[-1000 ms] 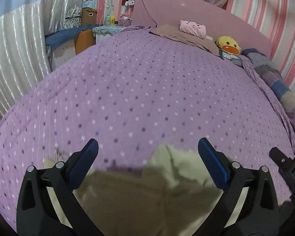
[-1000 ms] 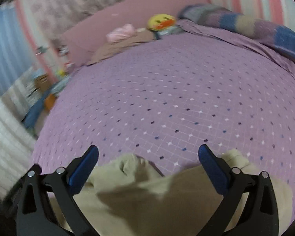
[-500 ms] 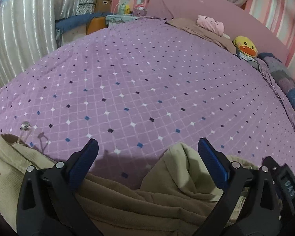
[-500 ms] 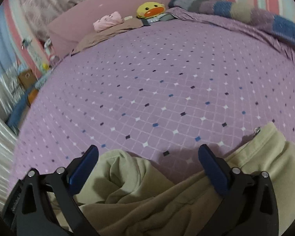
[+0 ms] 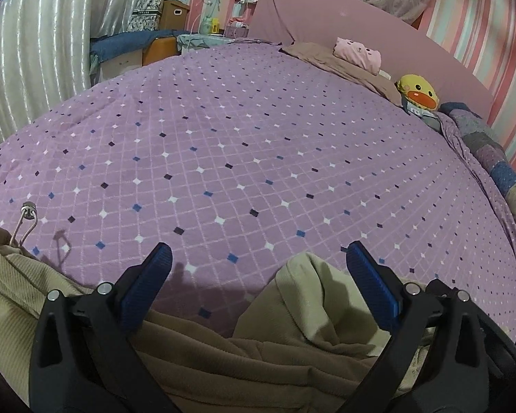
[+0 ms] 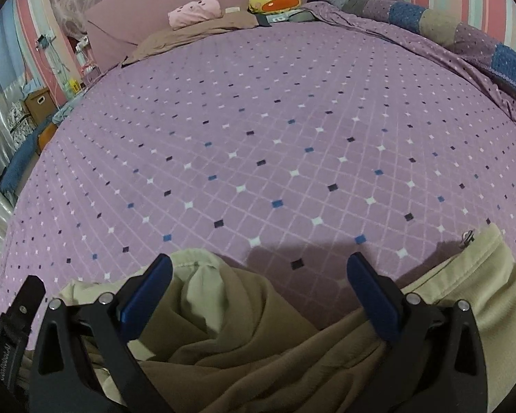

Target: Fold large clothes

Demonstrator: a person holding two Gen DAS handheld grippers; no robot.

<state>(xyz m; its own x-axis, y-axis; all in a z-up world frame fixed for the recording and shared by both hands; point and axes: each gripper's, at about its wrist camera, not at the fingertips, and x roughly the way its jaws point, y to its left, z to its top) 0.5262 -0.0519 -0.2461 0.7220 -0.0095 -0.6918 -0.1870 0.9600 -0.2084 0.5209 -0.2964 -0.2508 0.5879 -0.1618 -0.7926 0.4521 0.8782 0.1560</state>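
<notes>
Both grippers have dropped closer to the khaki garment [image 5: 223, 354], which now fills more of each view. It lies bunched at the near edge of the purple bedspread [image 5: 258, 158]. The left gripper [image 5: 258, 282] and right gripper [image 6: 258, 285] hover over it with fingers wide, holding nothing, probably seeking edges to spread it.

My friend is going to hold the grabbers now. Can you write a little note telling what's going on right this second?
Left tool: open, holding nothing, low over the beige garment.
Right tool: open, also empty, above the same garment.
The garment lies bunched and wrinkled at the near edge of the purple bedspread. A zipper pull sticks out at its left end.
Done: the garment is on the bed.
Left: no neat fold shows yet. Probably spread it flat first, then fold it.
The duck plush and pink pillow sit far off by the headboard, out of the way.
</notes>
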